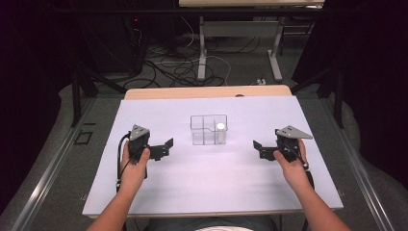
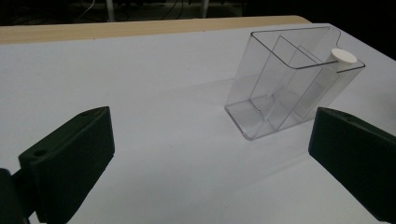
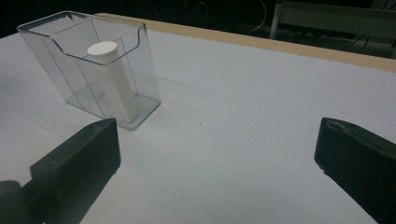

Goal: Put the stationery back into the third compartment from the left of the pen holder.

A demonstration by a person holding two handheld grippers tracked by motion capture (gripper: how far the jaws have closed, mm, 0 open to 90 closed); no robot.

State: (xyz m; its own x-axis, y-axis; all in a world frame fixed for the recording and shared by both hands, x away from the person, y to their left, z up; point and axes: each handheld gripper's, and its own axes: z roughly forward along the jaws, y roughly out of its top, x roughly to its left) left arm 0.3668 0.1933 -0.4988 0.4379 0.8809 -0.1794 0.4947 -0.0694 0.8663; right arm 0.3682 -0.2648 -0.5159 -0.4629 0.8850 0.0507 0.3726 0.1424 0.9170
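Jaws spread wide and empty on left gripper (image 1: 164, 147) and right gripper (image 1: 259, 148), flanking clear divided organizer (image 1: 209, 129) mid-table, white tube (image 1: 221, 128) upright in its right compartment, ready for approach.

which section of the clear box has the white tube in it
The near-right compartment of the clear box, on the right tool's side, holds the upright white tube; the others are empty.

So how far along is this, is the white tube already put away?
It looks so: the white tube stands upright in the clear box, in the compartment nearer the right hand-held gripper. Nothing is in hand; that gripper and the left hand-held gripper are open, apart from the box. Little seems left.
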